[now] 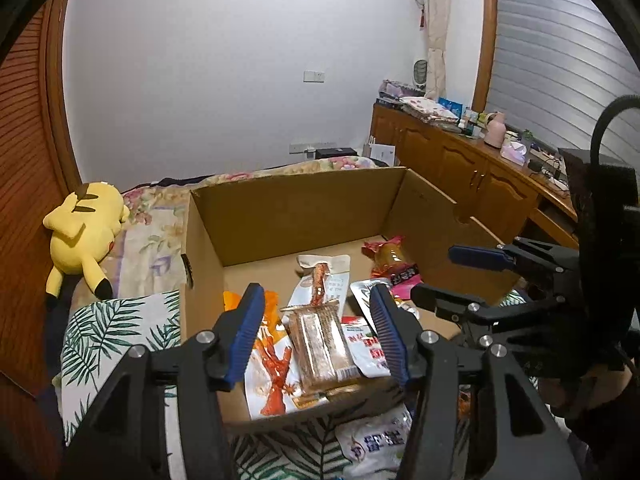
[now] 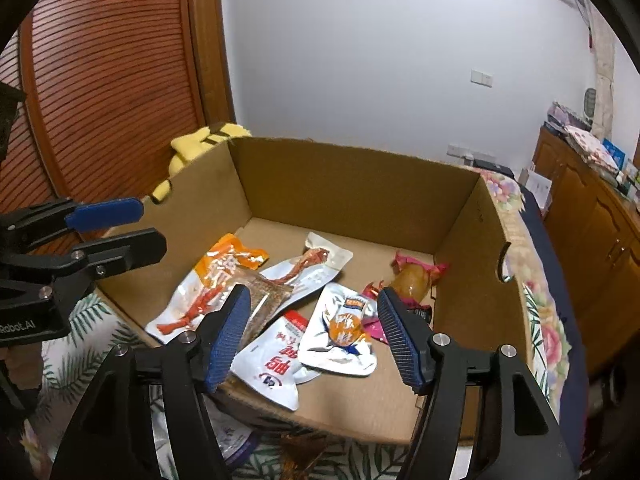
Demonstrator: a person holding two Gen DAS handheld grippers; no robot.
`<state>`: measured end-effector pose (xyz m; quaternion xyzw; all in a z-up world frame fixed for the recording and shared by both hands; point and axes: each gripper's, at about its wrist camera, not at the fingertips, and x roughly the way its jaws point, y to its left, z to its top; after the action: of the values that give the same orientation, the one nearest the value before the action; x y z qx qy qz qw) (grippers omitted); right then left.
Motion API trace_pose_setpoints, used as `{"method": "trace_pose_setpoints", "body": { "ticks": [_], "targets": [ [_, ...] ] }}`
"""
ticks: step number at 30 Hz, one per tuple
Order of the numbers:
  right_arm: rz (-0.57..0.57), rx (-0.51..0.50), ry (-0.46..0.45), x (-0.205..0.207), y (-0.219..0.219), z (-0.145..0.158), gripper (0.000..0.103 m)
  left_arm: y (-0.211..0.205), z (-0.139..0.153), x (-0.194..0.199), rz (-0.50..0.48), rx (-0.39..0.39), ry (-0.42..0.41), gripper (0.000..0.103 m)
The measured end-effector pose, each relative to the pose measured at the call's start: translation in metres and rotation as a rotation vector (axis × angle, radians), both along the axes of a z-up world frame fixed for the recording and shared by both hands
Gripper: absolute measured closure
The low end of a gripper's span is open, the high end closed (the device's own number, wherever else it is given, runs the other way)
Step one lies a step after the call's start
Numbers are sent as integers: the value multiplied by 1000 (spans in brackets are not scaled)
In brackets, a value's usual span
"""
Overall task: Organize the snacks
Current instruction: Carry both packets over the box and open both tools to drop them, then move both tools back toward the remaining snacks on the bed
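An open cardboard box (image 1: pixel 296 200) (image 2: pixel 360 188) holds several snack packets. Among them are an orange-white packet with red chicken feet (image 1: pixel 272 372) (image 2: pixel 212 280), a clear brown packet (image 1: pixel 324 352) (image 2: pixel 268 296) and a pink-wrapped brown snack (image 1: pixel 390 258) (image 2: pixel 412 280). My left gripper (image 1: pixel 318 336) (image 2: pixel 120 230) is open at the box's near-left edge; the brown packet shows between its blue pads, untouched. My right gripper (image 2: pixel 314 336) (image 1: pixel 460 276) is open over a white pouch with an orange picture (image 2: pixel 340 328) and a white packet with red letters (image 2: pixel 276 356).
Another white packet (image 1: pixel 376 440) lies outside the box on the leaf-patterned cloth (image 1: pixel 112 332). A yellow plush toy (image 1: pixel 86 228) lies left of the box by a wooden door (image 2: pixel 112 80). A cluttered wooden cabinet (image 1: pixel 460 164) runs along the right.
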<state>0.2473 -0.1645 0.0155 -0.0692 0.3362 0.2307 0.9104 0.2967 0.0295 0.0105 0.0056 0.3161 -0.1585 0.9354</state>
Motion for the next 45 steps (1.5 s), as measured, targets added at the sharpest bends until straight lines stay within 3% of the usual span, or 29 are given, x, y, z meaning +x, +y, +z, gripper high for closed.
{"method": "trace_pose_setpoints", "body": {
  "ticks": [22, 45],
  "targets": [
    [11, 38, -100, -105, -6, 44, 36, 9, 18, -88, -49, -25, -45, 46],
    [-8, 43, -42, -131, -31, 16, 36, 8, -31, -127, -62, -45, 50, 46]
  ]
}}
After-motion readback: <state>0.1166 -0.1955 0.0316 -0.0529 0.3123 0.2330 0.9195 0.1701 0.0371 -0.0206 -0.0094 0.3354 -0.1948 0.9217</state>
